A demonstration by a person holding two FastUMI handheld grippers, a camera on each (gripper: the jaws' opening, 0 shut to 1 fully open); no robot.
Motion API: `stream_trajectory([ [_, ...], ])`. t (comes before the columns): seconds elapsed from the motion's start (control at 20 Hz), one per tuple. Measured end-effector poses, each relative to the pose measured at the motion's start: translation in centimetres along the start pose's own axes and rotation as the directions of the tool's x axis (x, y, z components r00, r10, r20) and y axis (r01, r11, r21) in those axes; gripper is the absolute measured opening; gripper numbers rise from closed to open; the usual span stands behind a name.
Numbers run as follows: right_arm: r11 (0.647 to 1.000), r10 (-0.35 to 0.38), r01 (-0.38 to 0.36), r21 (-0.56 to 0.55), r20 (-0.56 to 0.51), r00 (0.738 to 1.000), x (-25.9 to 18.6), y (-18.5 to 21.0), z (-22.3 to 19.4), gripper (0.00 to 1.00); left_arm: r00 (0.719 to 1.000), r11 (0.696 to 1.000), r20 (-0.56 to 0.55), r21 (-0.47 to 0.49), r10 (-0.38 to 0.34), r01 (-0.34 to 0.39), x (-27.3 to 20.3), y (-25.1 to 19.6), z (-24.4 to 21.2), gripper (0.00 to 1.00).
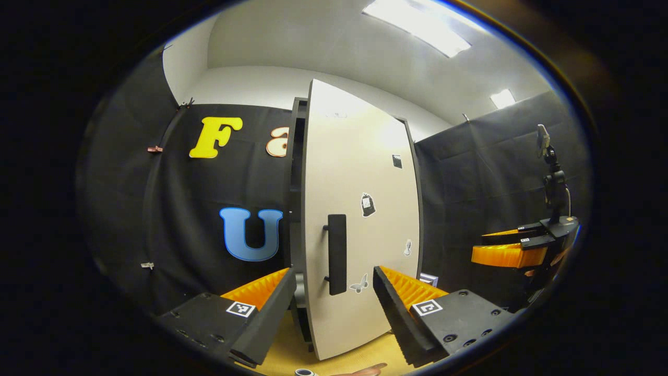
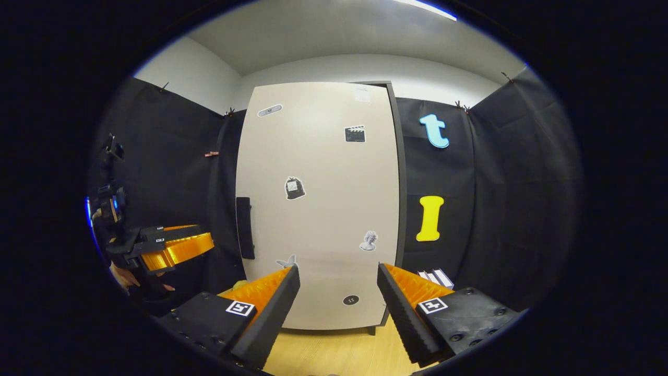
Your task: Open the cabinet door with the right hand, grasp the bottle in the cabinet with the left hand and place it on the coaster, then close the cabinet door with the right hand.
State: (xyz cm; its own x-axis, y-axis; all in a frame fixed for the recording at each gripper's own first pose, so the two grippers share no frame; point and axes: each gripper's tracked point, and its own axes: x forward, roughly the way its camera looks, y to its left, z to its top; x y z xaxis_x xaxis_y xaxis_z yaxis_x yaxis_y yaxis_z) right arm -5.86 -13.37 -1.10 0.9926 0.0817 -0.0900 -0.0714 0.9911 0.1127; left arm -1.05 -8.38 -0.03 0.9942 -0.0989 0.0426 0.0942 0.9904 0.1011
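The cabinet's white door (image 2: 318,209) carries stickers and faces me flat, looking closed against its dark frame. Its black vertical handle (image 2: 245,227) sits at the door's left edge, and the same handle (image 1: 336,254) lies straight ahead in the left gripper view. There the cabinet's dark side (image 1: 295,209) runs beside the door (image 1: 360,172). My left gripper (image 1: 334,274) is open, short of the handle. My right gripper (image 2: 338,269) is open in front of the door's lower half, touching nothing. The bottle is hidden behind the door.
The right gripper (image 1: 509,253) hangs off to the right of the cabinet, and the left gripper (image 2: 177,245) appears at the left with a hand under it. The table top (image 2: 334,350) is yellow wood. White items (image 2: 436,278) stand by the cabinet's right foot. A small pale round thing (image 1: 306,372) lies at the bottom edge.
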Motion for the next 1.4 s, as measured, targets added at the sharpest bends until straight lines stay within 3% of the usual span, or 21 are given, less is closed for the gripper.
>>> stream_trajectory([
  [0.15, 1.0, 0.0, 0.0, -0.018, 0.01, 1.0, -0.1, -0.8, 0.1, 0.98, 0.997, 0.997, -0.009, 0.027, 0.078, -0.077, 0.0, -0.7, -0.6, 0.93],
  [0.5, 0.996, -0.007, 0.011, -0.088, 0.047, 0.999, -0.7, -1.5, 0.2, 0.98, 0.993, 0.993, -0.016, 0.021, 0.113, -0.113, -0.7, -2.2, -0.5, 0.93],
  [1.4, 0.995, -0.022, 0.028, -0.097, 0.061, 0.998, -0.4, -0.7, 0.3, 0.98, 0.996, 0.996, -0.013, 0.01, 0.087, -0.087, 0.7, -2.0, -0.8, 0.93],
])
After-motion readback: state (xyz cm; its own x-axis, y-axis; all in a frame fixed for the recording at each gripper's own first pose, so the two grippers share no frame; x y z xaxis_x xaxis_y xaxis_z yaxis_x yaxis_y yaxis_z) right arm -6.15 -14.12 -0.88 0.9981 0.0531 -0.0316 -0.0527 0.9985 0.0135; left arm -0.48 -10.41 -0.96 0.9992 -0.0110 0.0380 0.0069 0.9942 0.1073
